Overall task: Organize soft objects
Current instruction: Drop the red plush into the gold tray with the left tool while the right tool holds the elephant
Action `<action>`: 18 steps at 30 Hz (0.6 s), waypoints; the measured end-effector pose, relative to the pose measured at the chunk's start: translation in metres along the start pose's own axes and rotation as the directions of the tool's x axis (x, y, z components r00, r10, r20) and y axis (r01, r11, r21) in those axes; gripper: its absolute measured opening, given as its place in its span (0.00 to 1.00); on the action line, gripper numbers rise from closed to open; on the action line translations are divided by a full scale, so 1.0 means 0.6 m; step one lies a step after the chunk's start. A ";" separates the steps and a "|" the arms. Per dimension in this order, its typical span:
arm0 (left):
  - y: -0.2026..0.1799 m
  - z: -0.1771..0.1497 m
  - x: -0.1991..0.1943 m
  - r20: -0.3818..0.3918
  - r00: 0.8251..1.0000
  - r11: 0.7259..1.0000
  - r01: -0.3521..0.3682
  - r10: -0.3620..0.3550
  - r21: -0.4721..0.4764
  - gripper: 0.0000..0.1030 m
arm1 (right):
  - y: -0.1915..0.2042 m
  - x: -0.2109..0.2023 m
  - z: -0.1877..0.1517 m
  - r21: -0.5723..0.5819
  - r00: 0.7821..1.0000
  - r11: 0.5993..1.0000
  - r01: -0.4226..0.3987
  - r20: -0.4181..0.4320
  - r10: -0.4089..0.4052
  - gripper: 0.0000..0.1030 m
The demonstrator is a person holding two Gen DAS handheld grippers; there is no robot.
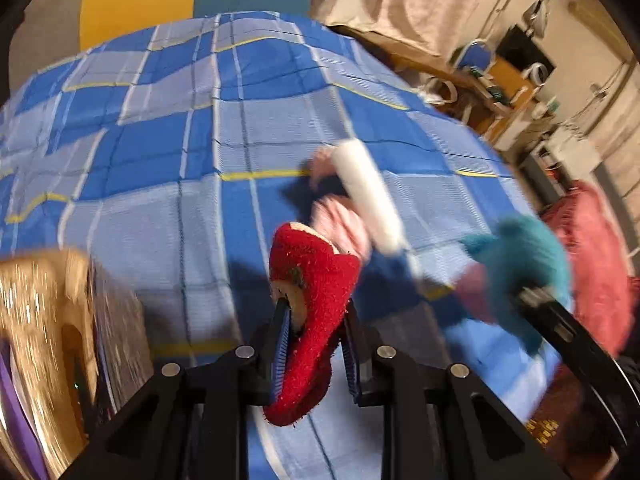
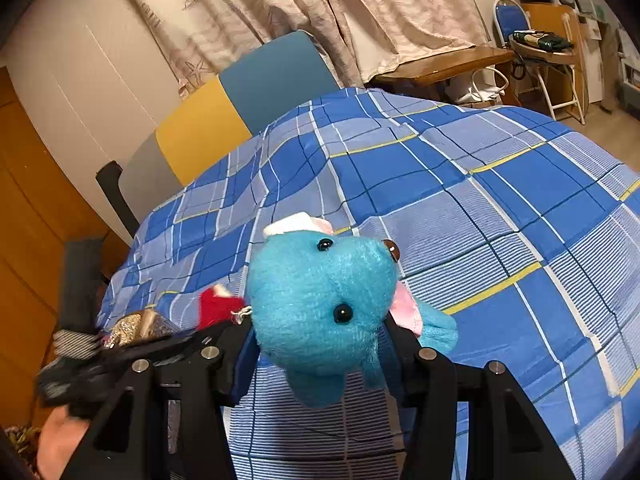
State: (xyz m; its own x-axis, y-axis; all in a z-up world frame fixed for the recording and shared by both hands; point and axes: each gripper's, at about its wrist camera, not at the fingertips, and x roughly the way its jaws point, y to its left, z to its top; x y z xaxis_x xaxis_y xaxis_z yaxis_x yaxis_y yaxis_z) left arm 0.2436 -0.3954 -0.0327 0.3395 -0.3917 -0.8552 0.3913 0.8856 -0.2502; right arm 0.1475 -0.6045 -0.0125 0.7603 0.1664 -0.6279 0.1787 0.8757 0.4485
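Note:
My left gripper (image 1: 316,307) is shut on a red fuzzy soft toy (image 1: 312,280), lifted just above the blue plaid bed cover (image 1: 168,140). The same red toy (image 2: 218,306) shows small at the left of the right wrist view. My right gripper (image 2: 320,334) is shut on a turquoise plush animal (image 2: 320,300) with black bead eyes and pink ears, held over the cover (image 2: 500,208). In the left wrist view the plush (image 1: 524,252) hangs to the right. A white and pink doll (image 1: 360,196) lies on the cover beyond the red toy; part of the doll (image 2: 296,222) peeks out behind the plush.
A gold glittery thing (image 1: 44,320) sits at the bed's left edge and a pink fluffy item (image 1: 588,256) at its right. A yellow and teal headboard (image 2: 240,104) and curtains stand behind the bed. A wooden table (image 2: 444,64) and a folding chair (image 2: 532,40) are beyond it.

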 end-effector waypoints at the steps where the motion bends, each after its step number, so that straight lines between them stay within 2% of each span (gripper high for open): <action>1: -0.001 -0.017 -0.012 0.005 1.000 1.000 0.022 -0.022 -0.001 0.22 | 0.000 0.002 -0.002 -0.003 1.000 1.000 0.003 -0.005 -0.003 0.52; 6: -0.008 -0.085 -0.051 0.021 0.991 0.991 0.130 -0.131 0.032 0.22 | 0.004 0.003 -0.008 -0.023 1.000 1.000 0.018 -0.012 -0.018 0.52; 11: -0.001 -0.183 -0.112 0.004 0.971 0.966 0.237 -0.238 0.107 0.22 | 0.005 0.005 -0.015 -0.026 0.999 0.999 0.023 -0.025 -0.024 0.52; 16: 0.022 -0.258 -0.183 0.031 0.970 0.949 0.227 -0.239 0.217 0.22 | 0.007 0.007 -0.025 -0.004 0.999 1.000 0.008 -0.038 -0.008 0.52; 18: 0.037 -0.271 -0.194 0.028 0.972 0.953 0.220 -0.231 0.209 0.22 | 0.010 0.010 -0.030 -0.009 0.999 1.000 0.010 -0.046 -0.010 0.52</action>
State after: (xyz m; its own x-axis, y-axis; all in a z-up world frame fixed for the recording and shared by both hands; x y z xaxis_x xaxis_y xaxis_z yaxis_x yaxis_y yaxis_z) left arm 0.0735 -0.2897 -0.0124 0.2640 -0.5927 -0.7609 0.6263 0.7053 -0.3321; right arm 0.1419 -0.5898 -0.0251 0.7288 0.1780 -0.6612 0.1805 0.8816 0.4362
